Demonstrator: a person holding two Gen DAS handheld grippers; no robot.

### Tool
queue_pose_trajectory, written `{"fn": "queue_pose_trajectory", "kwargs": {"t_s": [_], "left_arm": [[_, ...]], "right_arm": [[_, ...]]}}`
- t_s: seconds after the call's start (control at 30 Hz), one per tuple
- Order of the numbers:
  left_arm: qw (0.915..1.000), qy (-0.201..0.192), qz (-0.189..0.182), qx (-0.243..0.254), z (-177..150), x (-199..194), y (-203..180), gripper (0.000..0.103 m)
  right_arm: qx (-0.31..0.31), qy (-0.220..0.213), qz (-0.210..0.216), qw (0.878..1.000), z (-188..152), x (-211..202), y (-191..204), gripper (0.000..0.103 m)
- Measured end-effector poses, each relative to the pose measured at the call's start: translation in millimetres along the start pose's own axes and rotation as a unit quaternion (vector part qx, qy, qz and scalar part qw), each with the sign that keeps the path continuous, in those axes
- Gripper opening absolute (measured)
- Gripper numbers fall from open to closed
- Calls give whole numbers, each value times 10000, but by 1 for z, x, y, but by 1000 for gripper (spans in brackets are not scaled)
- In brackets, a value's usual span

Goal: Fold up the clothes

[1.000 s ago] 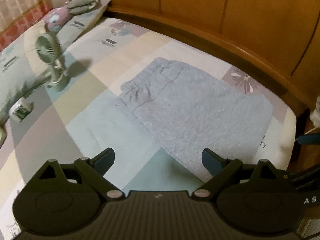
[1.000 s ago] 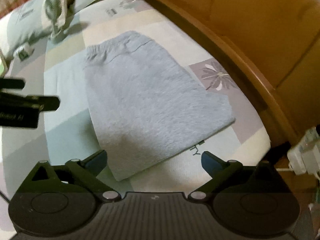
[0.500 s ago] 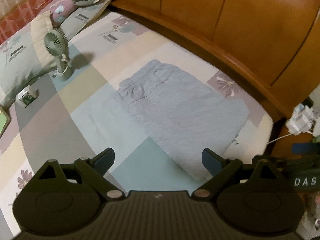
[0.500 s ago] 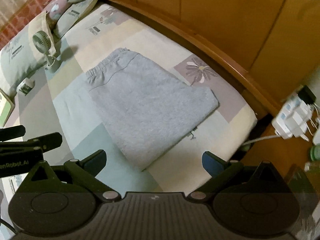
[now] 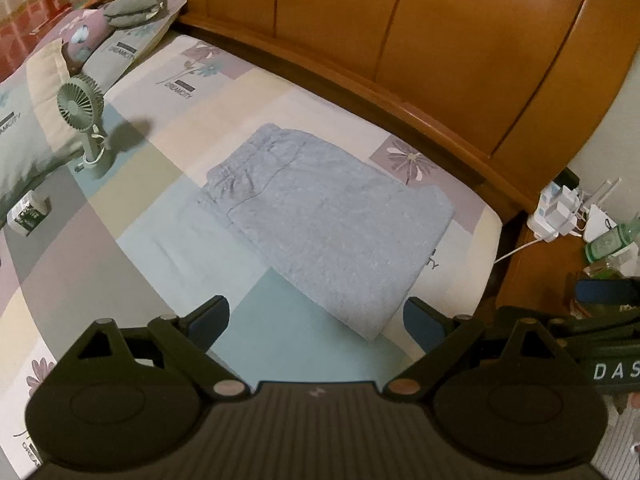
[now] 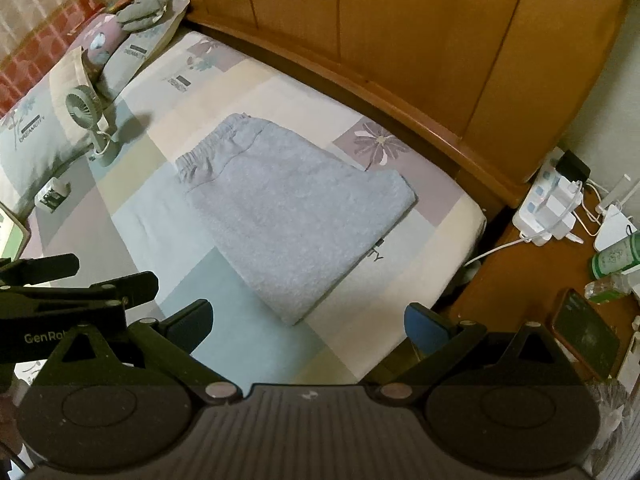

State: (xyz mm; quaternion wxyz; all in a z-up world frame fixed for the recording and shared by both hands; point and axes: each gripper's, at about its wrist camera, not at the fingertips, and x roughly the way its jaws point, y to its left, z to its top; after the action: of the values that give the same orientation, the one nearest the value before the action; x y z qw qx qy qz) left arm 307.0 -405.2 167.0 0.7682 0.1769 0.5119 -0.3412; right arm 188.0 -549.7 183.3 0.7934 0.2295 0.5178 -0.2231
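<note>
Patchwork bedsheet [image 5: 168, 248] carries folded grey sweatpants [image 5: 320, 224] — flat, mid-bed; left gripper [image 5: 316, 320] and right gripper [image 6: 308, 320] hover near, jaws wide, empty.

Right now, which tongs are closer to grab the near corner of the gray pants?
Probably the left tongs: the gray pants' near corner lies just ahead between their open fingers. In the right view, the right tongs see it a little farther ahead. Both are open and empty.

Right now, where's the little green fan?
The small green fan stands upright on the bedsheet at the far left of both views, beside the pillow and left of the folded grey garment.
</note>
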Motion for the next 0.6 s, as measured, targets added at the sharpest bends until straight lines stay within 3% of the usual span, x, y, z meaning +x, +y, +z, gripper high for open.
{"fn": "queue_pose_trajectory", "kwargs": {"t_s": [0.6], "left_arm": [[9997, 190, -166, 59, 8, 5, 5, 94]], "right_arm": [[178, 4, -100, 9998, 1, -5, 7, 103]]}}
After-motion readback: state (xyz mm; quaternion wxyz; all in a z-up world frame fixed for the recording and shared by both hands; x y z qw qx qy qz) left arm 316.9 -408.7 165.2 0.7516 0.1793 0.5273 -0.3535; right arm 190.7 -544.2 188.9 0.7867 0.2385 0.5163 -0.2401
